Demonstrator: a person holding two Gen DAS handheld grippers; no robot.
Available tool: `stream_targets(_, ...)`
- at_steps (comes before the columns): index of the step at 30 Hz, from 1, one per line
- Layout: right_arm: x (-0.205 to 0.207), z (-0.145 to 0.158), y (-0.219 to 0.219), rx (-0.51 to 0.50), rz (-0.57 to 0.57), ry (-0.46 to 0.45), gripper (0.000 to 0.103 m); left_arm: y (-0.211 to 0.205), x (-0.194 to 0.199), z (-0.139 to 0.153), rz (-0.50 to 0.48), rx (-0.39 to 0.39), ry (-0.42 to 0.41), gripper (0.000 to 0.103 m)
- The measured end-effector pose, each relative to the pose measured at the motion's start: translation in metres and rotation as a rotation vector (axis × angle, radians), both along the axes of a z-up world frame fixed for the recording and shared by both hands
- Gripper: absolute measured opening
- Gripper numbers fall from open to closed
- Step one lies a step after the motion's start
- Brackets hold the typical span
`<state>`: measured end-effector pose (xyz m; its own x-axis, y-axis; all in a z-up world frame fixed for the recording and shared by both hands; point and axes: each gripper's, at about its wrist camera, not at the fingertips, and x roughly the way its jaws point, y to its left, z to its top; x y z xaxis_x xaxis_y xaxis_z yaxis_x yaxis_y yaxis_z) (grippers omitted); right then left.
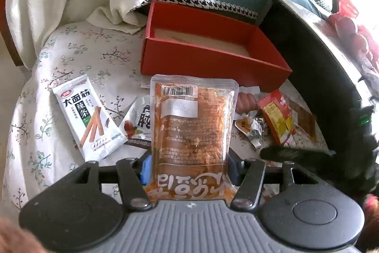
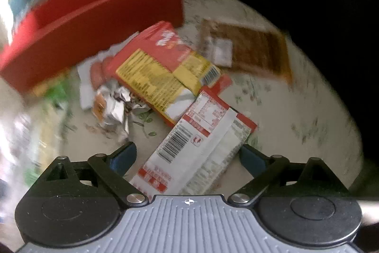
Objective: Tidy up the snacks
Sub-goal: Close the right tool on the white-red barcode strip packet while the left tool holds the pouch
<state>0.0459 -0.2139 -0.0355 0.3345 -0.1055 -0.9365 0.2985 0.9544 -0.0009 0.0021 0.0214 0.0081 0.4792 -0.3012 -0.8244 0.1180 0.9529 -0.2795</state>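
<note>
Left tongs (image 1: 188, 168) pinching clear kimchi pouch (image 1: 192, 132) low down, could flop short of red box (image 1: 210, 58). Right tongs (image 2: 187, 155) wide around white-red packet (image 2: 196, 148), might snag yellow-red packet (image 2: 163, 72).

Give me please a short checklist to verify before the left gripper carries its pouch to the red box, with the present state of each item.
1. Left gripper is shut on the clear orange pouch: ok.
2. Pouch stands upright between the blue pads, not sagging: ok.
3. Red box is open, with free floor visible: ok.
4. Way from pouch to box front wall free of other snacks: ok, as far as the left wrist view shows.
5. Right gripper is open around the red and white packet and out of the way: cannot tell; that view is blurred.
6. White snack pack lies clear of the left fingers: ok.
</note>
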Motion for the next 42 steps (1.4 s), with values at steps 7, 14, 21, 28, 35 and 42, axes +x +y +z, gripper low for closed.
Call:
stream_targets(7,-0.021,0.016,-0.001,-0.117,0.334,0.058,0.075,0.005,-0.004,0.003,-0.007,-0.019,-0.006,0.052)
stream_targets(14,-0.049,0.009,-0.032,0.047,0.107,0.022,0.093,-0.007,-0.006,0.002,-0.040,0.007,-0.012,0.052)
stream_targets(21,-0.064,-0.005,-0.008,-0.026,0.028,-0.069,0.103,-0.010,-0.006,-0.001,-0.039,0.022,-0.004,0.052)
stream_targets(28,-0.072,0.012,-0.009,-0.024,0.134,-0.063,0.083,-0.007,-0.008,0.001,-0.050,-0.001,-0.012,0.052)
stream_targets(35,-0.072,0.020,-0.013,0.048,0.182,-0.056,0.068,-0.012,-0.010,0.000,-0.058,0.044,-0.037,0.052)
stream_targets(42,-0.085,0.032,-0.011,0.085,0.220,-0.101,0.065,-0.015,-0.008,0.001,-0.047,0.080,-0.076,0.052)
